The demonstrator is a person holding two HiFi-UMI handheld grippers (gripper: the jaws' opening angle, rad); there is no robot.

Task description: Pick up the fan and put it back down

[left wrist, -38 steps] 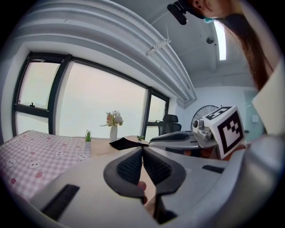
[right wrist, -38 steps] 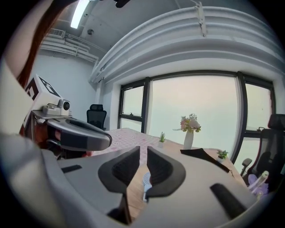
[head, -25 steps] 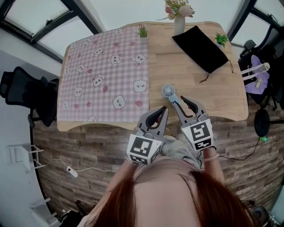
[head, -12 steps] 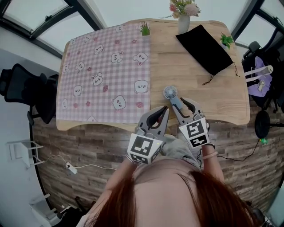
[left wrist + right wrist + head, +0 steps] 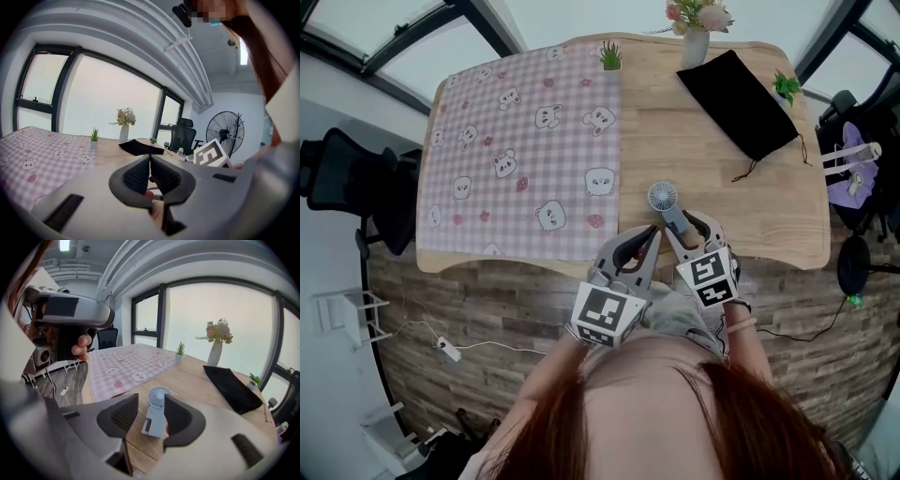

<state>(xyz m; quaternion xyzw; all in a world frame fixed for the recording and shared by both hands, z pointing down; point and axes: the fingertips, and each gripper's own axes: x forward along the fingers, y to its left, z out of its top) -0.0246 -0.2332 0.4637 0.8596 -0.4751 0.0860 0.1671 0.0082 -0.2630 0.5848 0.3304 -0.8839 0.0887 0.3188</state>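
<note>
Small blue fan (image 5: 667, 203) is lying flat on the wood surface (image 5: 741, 197), just right of the checked cloth (image 5: 525, 141). Its head is pointing away from the person and its handle toward them. The right gripper (image 5: 687, 225) is straddling the handle. In the right gripper view its fingers (image 5: 120, 415) are opening with the handle between them, pads not pressing, gap showing on the left side. The left gripper (image 5: 649, 234) is hovering just beside, its fingers (image 5: 138, 175) closed tip to tip on nothing.

Handling, judging by looks: the plastic hand fan is probably light and rigid, with a smooth handle that may be a bit slippery. The grille head is looking like the fragile part. Best hold is likely mid-handle, squeezing the flat sides and staying off the grille. The base is narrow, so laying it flat is probably safer than standing it.
</note>
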